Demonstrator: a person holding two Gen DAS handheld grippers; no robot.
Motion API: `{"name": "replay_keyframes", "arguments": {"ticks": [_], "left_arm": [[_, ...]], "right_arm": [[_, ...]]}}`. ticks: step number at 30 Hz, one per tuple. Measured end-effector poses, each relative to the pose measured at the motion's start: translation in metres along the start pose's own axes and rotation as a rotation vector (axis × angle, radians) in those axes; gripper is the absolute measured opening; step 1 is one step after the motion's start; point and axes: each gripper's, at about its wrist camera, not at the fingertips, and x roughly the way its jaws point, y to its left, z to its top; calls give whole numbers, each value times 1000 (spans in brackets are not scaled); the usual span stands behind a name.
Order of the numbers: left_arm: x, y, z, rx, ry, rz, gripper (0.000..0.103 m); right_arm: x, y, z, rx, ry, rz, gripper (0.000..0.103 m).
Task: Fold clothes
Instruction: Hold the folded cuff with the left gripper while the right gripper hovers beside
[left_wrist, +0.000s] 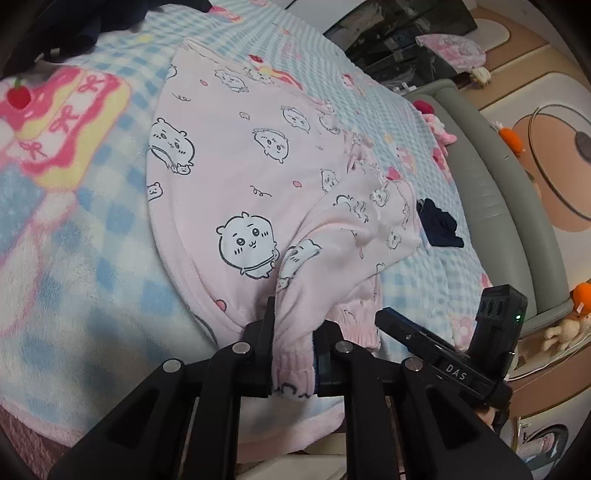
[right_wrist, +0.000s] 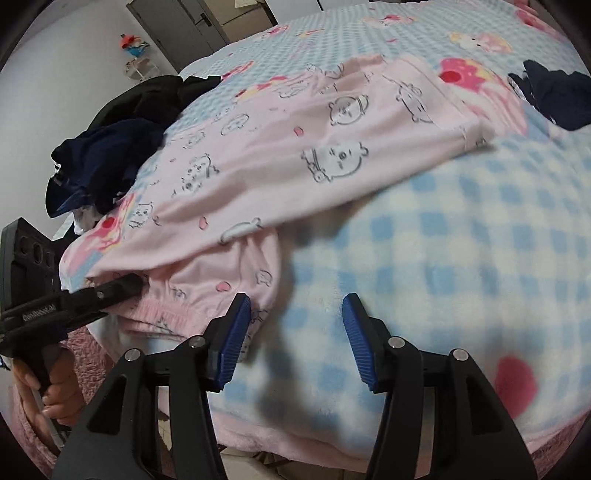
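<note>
Left gripper (left_wrist: 293, 354) clamped on the gathered cuff of pink pyjama trousers (left_wrist: 236, 177), right gripper (right_wrist: 293, 343) gaping empty above checked blanket (right_wrist: 443, 258).

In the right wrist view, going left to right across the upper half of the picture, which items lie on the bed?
Heap of black and navy clothes → pink pyjama garment printed with cartoon animals → small dark navy cloth, all on the blue-and-white checked fleece blanket.
</note>
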Motion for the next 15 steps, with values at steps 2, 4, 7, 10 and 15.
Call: {"name": "replay_keyframes", "arguments": {"ticks": [2, 4, 7, 10, 15], "left_arm": [[-4, -1, -1, -10, -8, -29, 12], [-9, -3, -2, -17, -12, -62, 12], [-12, -7, -3, -26, -8, -118, 12], [-7, -6, -7, -29, 16, -101, 12], [0, 1, -8, -44, 59, -48, 28]], "right_arm": [[-4, -5, 1, 24, -7, 23, 53], [-7, -8, 1, 44, -14, 49, 53], [-2, -3, 5, 48, -19, 70, 54], [2, 3, 6, 42, -15, 98, 55], [8, 14, 7, 12, -14, 93, 58]]}}
